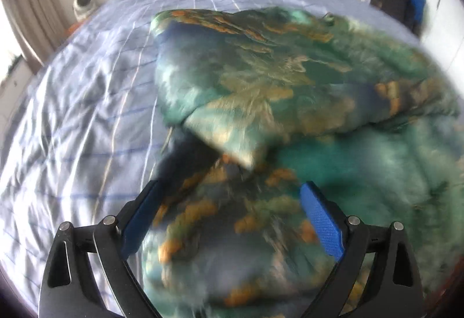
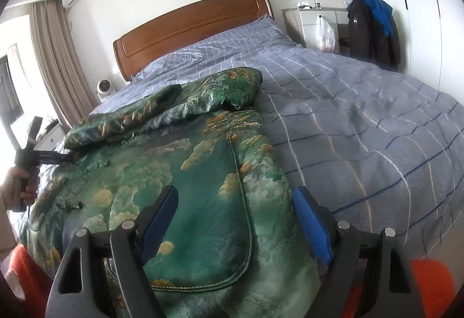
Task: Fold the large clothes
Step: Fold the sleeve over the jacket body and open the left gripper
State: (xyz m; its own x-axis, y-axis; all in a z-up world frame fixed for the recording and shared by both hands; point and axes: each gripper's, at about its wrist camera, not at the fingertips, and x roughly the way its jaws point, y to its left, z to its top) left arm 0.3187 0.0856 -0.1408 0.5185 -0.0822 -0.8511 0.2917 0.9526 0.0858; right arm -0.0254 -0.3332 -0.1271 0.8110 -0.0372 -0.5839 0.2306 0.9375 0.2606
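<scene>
Green printed jacket [image 2: 185, 187] lies on the checked bedspread [image 2: 362, 121], sleeve [image 2: 162, 112] folded across its upper part; we judge the fold midway. Left gripper [image 1: 232, 196] spread, blurred above cloth; right gripper [image 2: 235, 202] spread, hovering. Next: pinch the near hem. Only the right view shows the left tool at the jacket's edge.

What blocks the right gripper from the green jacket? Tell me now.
Nothing visible does. The right gripper hovers open directly over the green jacket, which is spread on the bed, with only air between its blue pads and the fabric. The left gripper is off at the jacket's far side, out of its path.
</scene>
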